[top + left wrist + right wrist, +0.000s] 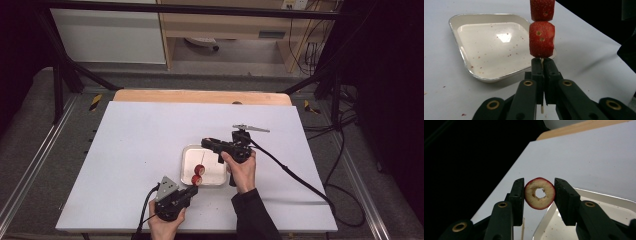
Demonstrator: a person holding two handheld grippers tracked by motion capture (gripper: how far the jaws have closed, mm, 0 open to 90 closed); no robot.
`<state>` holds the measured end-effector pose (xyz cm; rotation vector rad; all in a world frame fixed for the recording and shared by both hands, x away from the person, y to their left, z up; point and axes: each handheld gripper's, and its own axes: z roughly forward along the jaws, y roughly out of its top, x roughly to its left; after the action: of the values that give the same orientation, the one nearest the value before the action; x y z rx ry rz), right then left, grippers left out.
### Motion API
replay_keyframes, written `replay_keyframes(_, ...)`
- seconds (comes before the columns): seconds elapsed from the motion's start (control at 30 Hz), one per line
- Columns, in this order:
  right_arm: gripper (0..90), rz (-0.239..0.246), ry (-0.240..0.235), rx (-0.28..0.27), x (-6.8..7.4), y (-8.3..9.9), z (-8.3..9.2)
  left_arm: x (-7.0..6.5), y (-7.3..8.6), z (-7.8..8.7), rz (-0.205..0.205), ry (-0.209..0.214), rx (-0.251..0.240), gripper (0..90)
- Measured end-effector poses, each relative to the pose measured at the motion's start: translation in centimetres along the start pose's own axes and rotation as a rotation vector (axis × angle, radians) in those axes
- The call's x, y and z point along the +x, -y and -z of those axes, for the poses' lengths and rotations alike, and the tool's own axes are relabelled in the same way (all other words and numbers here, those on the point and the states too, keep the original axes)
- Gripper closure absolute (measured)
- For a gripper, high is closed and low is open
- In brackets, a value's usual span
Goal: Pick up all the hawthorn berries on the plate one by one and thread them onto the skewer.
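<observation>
Two fruit pieces already crowd your left gripper's clamped skewer, so misaligning the right gripper's pinched ring could split it.

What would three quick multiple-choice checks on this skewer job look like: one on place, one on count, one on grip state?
1. Where is the tray?
A. on the white table top
B. on the floor
C. on a shelf

2. How many red fruit pieces sit on the skewer?
A. none
B. two
C. five

3. What does the right gripper hold?
A. nothing
B. a spoon
C. a fruit ring

Answers: 1 A, the high view shows the tray on the table. 2 B, two red pieces are stacked above the left gripper, which is shut on the stick. 3 C, the cored fruit ring sits pressed between its jaws.
</observation>
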<state>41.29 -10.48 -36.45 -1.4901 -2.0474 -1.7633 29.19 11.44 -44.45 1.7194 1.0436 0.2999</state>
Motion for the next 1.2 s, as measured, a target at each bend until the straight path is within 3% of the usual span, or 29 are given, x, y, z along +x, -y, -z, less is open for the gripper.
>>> replay_keyframes(0.13, 62.1, -0.037, -0.042, -0.069, 0.1, 0.5, 0.4, -0.4, -0.1, -0.5, 0.010, -0.003, -0.029, 88.1)
replay_keyframes(0.33, 62.1, -0.069, -0.089, -0.121, 0.4, 1.0, 0.6, -1.0, -0.2, -1.0, 0.015, 0.002, -0.056, 88.1)
replay_keyframes(0.93, 62.1, -0.155, -0.168, -0.168, 1.0, 0.6, 1.4, -0.8, -0.3, -1.0, 0.063, 0.021, -0.123, 88.1)
replay_keyframes(1.2, 62.1, -0.157, -0.175, -0.181, 1.0, 0.5, 1.6, -0.8, -0.6, -0.8, 0.065, 0.032, -0.145, 88.1)
